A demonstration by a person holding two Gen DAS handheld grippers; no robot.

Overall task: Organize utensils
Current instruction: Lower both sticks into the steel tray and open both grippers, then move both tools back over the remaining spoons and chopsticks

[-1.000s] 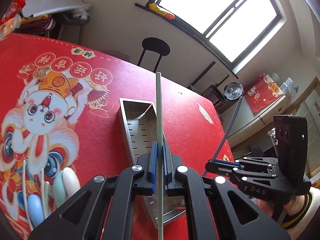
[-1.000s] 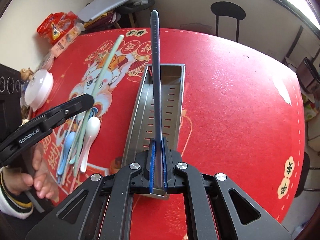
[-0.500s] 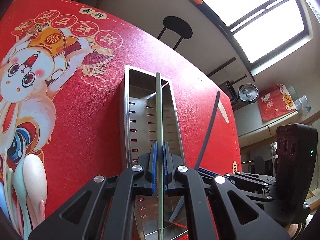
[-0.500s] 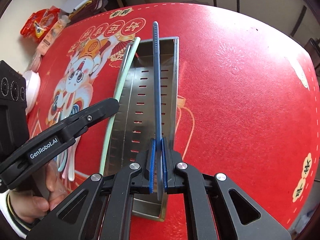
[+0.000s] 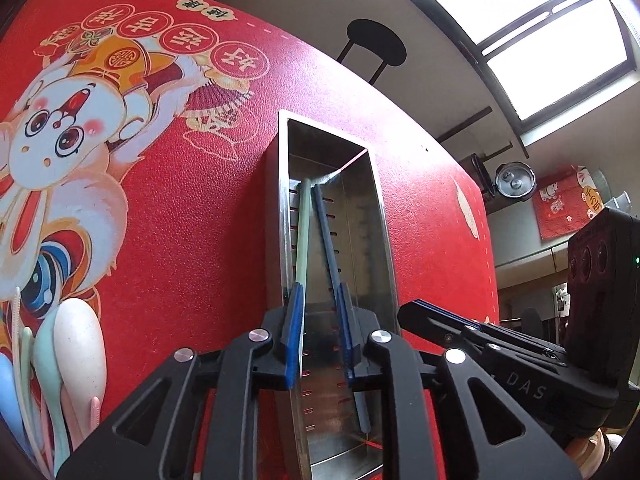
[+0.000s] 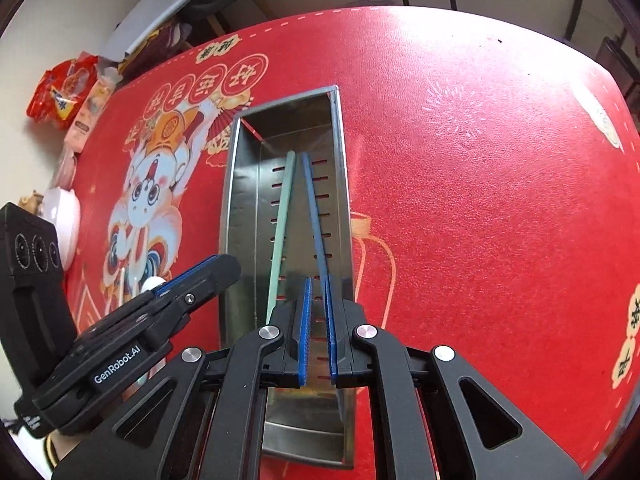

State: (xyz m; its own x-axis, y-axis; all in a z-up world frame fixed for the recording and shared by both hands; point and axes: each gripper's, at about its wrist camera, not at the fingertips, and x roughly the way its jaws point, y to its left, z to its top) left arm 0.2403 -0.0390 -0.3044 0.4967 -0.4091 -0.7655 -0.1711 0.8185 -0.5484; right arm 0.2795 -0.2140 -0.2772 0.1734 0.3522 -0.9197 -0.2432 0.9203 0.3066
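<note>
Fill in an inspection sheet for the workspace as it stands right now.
Surface: red tablecloth with a cartoon print.
Job's things: steel slotted tray holds a green chopstick and a blue chopstick, lying lengthwise; spoons lie loose on the cloth left of the tray.
Clutter: snack packets at the far edge.
Grippers: left gripper jaws opening over the tray, pads pressing on nothing; right gripper slightly open, blue chopstick released.
Cables: nothing seen.
Surroundings: stool beyond the table, window above.
</note>
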